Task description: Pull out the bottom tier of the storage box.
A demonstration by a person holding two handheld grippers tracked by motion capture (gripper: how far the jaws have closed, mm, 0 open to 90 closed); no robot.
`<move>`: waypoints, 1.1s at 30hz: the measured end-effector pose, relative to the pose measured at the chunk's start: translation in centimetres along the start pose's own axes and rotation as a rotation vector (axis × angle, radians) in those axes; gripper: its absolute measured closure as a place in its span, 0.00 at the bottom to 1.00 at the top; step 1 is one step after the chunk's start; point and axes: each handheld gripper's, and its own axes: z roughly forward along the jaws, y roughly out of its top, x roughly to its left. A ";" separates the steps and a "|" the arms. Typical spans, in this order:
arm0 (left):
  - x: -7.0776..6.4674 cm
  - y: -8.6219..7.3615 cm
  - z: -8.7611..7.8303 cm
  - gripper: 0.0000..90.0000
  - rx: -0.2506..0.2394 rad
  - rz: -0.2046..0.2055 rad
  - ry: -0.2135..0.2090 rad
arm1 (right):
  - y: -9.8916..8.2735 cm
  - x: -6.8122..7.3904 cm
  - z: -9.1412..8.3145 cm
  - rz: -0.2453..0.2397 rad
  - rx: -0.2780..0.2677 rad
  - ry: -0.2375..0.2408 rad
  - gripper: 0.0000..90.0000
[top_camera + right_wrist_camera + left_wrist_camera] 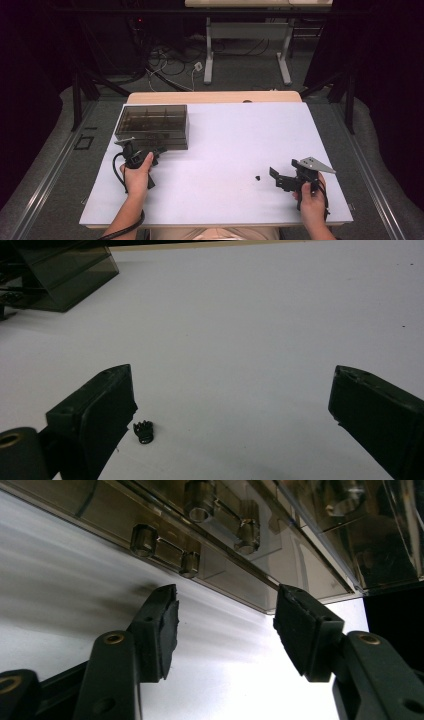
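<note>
The left tool (225, 615) stands released, nothing between its pads, its tips just short of the smoky plastic box (152, 126) whose long front wall runs straight across ahead of it; the right tool (230, 405) gapes wide and empty, the small black part (143, 431) on the white table (225, 130) just beside its left pad, well apart from the box; the left hand (136, 175) is nearer the box

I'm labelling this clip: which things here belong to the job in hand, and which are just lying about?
In the job:
- smoky plastic box, just ahead of the left claw
- small black part, lying beside the open right claw

Lying about:
- cables on the floor
- far desk frame
</note>
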 end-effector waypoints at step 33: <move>0.8 0.3 1.0 0.67 -0.005 0.010 0.004 | -0.1 0.1 0.2 0.002 0.035 0.015 0.05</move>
